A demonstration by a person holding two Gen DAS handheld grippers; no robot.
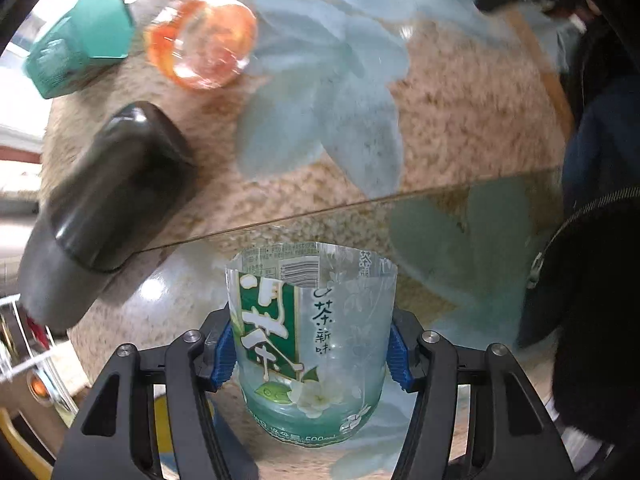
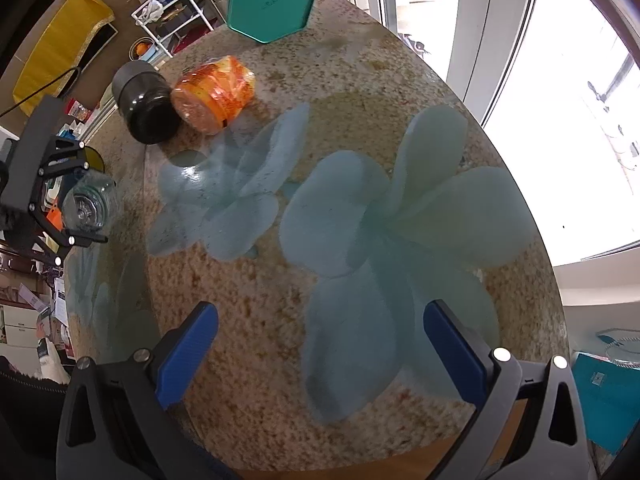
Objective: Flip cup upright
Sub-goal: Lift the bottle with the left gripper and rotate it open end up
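- Clear plastic cup cut from a green-labelled tea bottle: clamped between the blue pads of the left gripper, lifted beside the flower-patterned table; long axis runs forward along the fingers, open rim away, base nearest camera.
- Right gripper: wide apart, holding nothing, well apart from the cup.

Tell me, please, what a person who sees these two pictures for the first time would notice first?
First is the clear plastic cup cut from a green tea bottle, clamped between the blue pads of the left gripper close to the camera. Next come the cups on the round flower-patterned glass table: a glossy black cup and a see-through orange cup, touching each other, and a teal hexagonal cup at the far edge. The right gripper hangs open and empty.
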